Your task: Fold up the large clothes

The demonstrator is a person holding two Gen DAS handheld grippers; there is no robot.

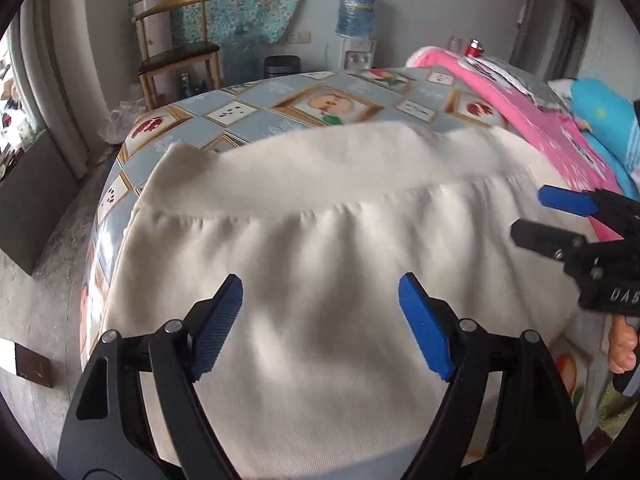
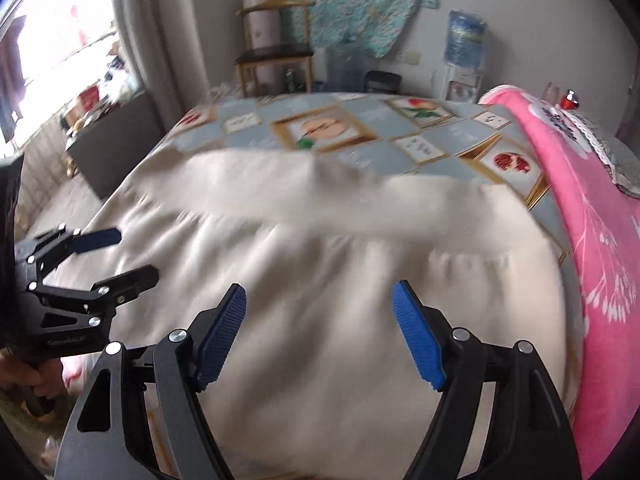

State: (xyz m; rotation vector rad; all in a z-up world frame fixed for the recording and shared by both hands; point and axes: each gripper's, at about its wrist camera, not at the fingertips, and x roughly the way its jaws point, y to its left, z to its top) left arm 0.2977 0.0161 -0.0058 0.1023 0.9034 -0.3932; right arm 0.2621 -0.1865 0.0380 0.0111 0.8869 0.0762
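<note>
1. Garment: large cream knit garment [image 1: 320, 248], ribbed band folded over at its far side, spread on table with fruit-print blue tablecloth [image 1: 280, 100]; long axis runs left–right, parallel to the table's near edge.
2. Left gripper [image 1: 320, 316]: jaws wide, nothing between the blue pads, above the cloth's left half.
3. Right gripper [image 2: 319, 328]: jaws wide, empty, above the right half, beside pink blanket [image 2: 592, 240] along the right edge.
4. Judgement: cloth lies directly below and ahead of both; each hand nearer its own side.

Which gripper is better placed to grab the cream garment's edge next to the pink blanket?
Right. The right gripper hangs open near the cream garment edge by the pink blanket; the left gripper sits farther away.
</note>
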